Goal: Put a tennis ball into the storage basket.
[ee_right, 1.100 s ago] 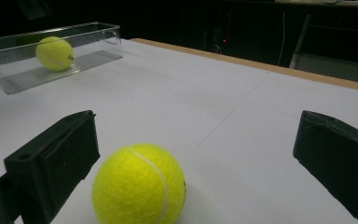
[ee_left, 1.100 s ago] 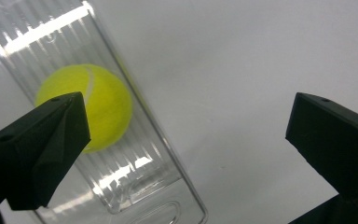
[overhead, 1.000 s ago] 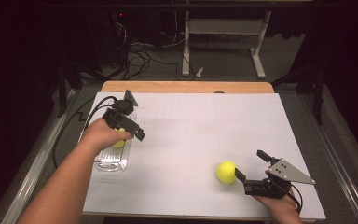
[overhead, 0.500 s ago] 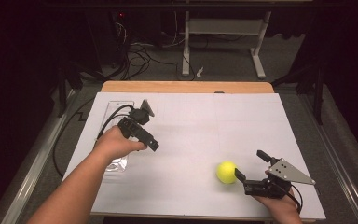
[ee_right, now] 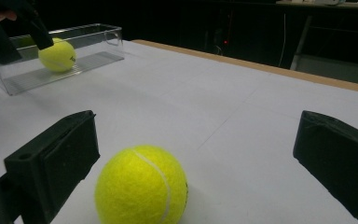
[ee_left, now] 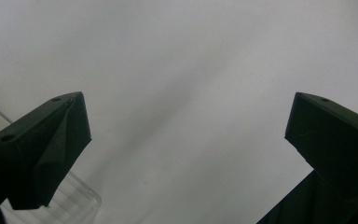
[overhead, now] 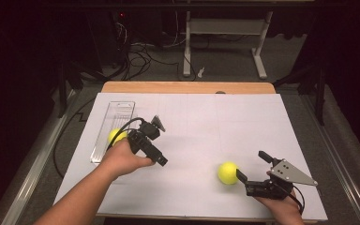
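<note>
A yellow tennis ball (overhead: pixel 227 172) lies on the white table sheet, right in front of my right gripper (overhead: pixel 251 165). In the right gripper view this ball (ee_right: pixel 141 185) sits between the wide-apart jaws of the open right gripper (ee_right: pixel 196 140), nearer the left one, and touches neither. A second tennis ball (overhead: pixel 115 136) rests inside a clear plastic tray (overhead: pixel 122 107) at the left; it is also the far ball (ee_right: pixel 57 54) in the right gripper view. My left gripper (overhead: pixel 158 143) hovers just right of the tray. In its own view the left gripper (ee_left: pixel 186 116) is open over bare sheet.
The white sheet (overhead: pixel 206 122) covers the table, with a wooden edge (overhead: pixel 187 87) at the far side. A corner of the tray (ee_left: pixel 77 203) shows in the left gripper view. A black cable (overhead: pixel 122 127) trails from the left gripper. Table legs and cables stand on the floor beyond.
My left hand and gripper have moved right, away from the tray, and the ball now lies free in it. The right gripper and the near ball have stayed put.
</note>
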{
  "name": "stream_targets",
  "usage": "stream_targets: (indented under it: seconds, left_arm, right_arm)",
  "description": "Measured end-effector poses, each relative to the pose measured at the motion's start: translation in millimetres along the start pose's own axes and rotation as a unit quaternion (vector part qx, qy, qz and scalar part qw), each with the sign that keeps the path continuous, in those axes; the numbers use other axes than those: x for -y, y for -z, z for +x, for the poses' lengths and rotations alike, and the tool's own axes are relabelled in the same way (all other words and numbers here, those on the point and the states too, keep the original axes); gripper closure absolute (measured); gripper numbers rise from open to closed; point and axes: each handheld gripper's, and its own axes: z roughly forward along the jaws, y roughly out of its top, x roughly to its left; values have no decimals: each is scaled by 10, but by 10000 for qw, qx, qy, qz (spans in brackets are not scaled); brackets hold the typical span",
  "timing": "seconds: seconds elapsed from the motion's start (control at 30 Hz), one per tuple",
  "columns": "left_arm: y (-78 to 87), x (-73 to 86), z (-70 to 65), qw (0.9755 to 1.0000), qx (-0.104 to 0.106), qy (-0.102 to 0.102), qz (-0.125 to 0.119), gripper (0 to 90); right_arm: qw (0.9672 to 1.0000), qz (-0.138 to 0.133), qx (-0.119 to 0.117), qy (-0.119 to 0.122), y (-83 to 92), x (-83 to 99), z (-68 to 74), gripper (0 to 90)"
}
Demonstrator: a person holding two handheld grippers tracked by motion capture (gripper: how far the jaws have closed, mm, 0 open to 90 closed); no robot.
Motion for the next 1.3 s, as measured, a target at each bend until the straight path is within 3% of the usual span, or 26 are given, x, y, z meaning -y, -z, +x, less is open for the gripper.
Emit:
stream_targets:
  seconds: [0.37, 0.53, 0.73, 0.83, 0.97, 1.17, 1.3]
  left_arm:
    - [-197, 294, -96, 9995, 177, -121, -219, 20]
    - [-289, 381, -111, 9994, 245, -188, -175, 18]
    - [-407, 458, -122, 9986, 362, -205, -329, 17]
    - [-448, 493, -129, 9985, 317, -205, -402, 15]
    - [-489, 549, -140, 9974, 441, -195, -537, 16]
    - [-536, 610, -165, 9971, 419, -187, -604, 7]
    - [-500, 641, -148, 9961, 402, -131, -779, 7]
  right_arm:
    - [10000, 29, -16, 10, -15, 2, 21, 8]
    - [10000, 37, -43, 43, -23, 2, 32, 8]
    - [10000, 59, -50, 32, -24, 10, 32, 8]
    - [10000, 65, -54, 38, -26, 13, 33, 8]
    - [9999, 84, -60, 41, -38, 20, 32, 8]
    - [9999, 111, -84, 51, -53, 23, 57, 8]
    - [9998, 126, -100, 83, -70, 24, 77, 8]
